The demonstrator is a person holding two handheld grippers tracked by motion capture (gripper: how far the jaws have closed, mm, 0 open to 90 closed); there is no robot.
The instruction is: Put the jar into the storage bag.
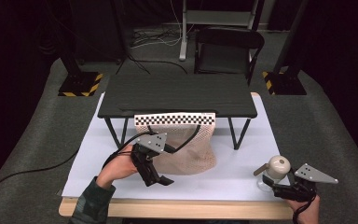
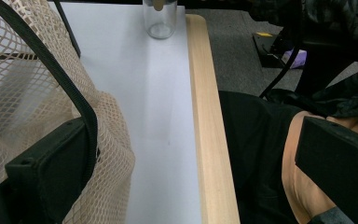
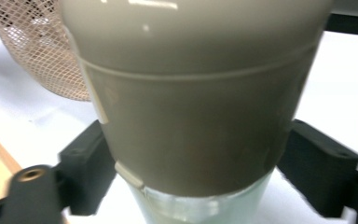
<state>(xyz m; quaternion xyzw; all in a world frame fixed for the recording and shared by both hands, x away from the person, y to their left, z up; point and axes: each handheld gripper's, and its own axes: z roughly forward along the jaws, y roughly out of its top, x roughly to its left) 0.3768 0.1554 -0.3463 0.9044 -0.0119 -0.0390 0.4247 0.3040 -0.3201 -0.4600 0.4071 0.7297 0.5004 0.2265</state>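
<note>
Left gripper (image 1: 161, 181): jaws apart, one against the net bag (image 1: 189, 151), at 7 o'clock on the worktop (image 1: 242, 168).
Right gripper (image 1: 274, 185): clamped on the jar (image 1: 276, 171), at 4 o'clock.

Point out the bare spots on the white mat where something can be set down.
Free: the white mat between the mesh bag and the jar, and the dark shelf top. Crowded: under the shelf by the bag, where the left hand-held gripper sits, and the right corner around the right hand-held gripper.
</note>
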